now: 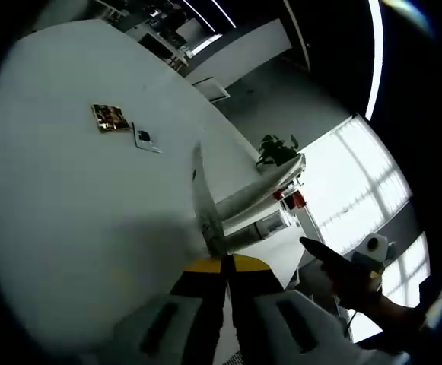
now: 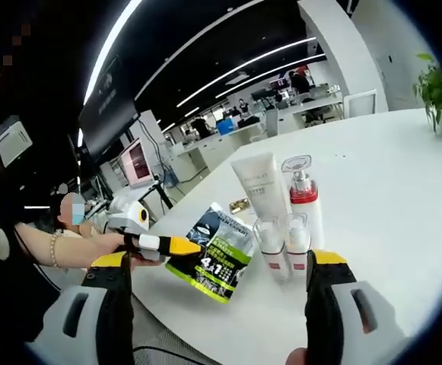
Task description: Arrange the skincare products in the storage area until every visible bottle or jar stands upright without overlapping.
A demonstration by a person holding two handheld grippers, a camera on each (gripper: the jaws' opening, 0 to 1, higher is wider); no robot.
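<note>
White tube [image 2: 260, 186] and pump bottle [image 2: 303, 199] upright on the tabletop [image 2: 380, 190].
Left hand-held gripper [image 2: 176, 245] pinches the sachet [image 2: 219, 255], probably to right it; right hand-held gripper [image 2: 219, 280] gapes, empty.

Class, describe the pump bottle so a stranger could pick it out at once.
On the big white table, find the cluster of skincare items near the front edge. The pump bottle stands upright at the back, just right of the white tube. Its red band and clear pump head set it apart.

left gripper view sits low and rolled over the white table [image 1: 68, 198], right gripper view faces the bottles [image 2: 285, 220] close up, both sharing that tabletop.
</note>
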